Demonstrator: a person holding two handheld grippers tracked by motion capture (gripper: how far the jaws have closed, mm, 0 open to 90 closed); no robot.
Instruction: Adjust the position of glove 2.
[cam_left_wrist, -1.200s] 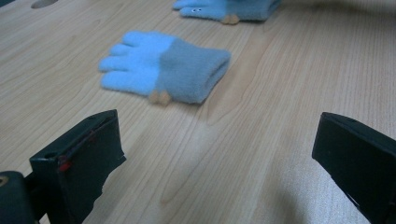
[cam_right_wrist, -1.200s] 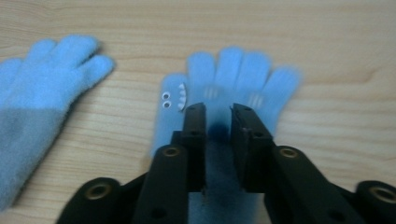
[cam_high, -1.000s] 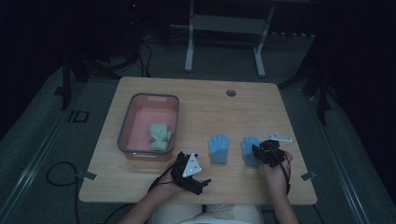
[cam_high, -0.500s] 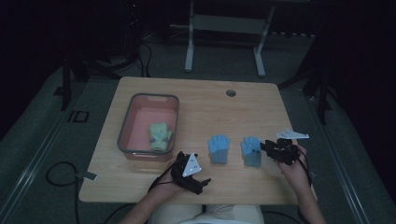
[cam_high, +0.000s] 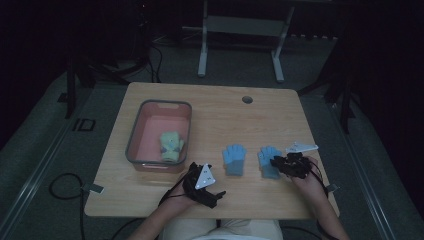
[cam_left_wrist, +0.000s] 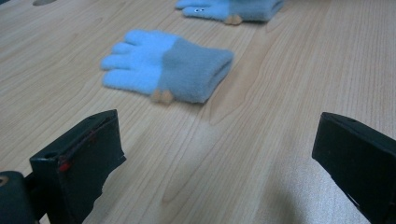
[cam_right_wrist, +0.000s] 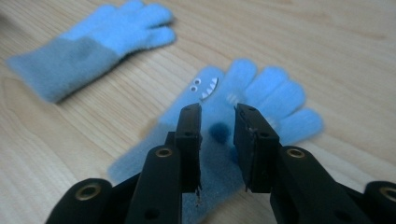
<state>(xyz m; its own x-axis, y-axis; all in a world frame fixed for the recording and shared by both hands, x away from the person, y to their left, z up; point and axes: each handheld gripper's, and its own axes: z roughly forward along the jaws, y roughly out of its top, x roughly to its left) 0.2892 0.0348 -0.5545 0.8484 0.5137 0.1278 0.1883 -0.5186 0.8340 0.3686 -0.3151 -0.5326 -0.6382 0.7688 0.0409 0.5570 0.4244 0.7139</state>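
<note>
Claws, two, hand-held. Right claw stood over the wrist end of the right-hand blue glove; its jaws had just been closing and stood narrowly parted, with a tuft of the glove's fabric in the gap between them; whether the pads pressed on it could not be told. The right gripper view alone showed the printed face on this glove, eyes and toothed mouth, near the base of the fingers. Left claw lay low at the near edge of the counter, jaws wide apart and holding nothing. The left gripper view showed bare wood between the jaws, and beyond them the second blue glove lying flat, pale fingers and greyer cuff, with a small orange tab at the cuff seam; that detail was lost in the high view. Same glove in the high view: just left of the first, apart from it, fingers pointing away from the person.

Container: one pink tub with grey rim, at the left of the counter. Contents: one yellow-green glove, lying near the tub's near right corner.
</note>
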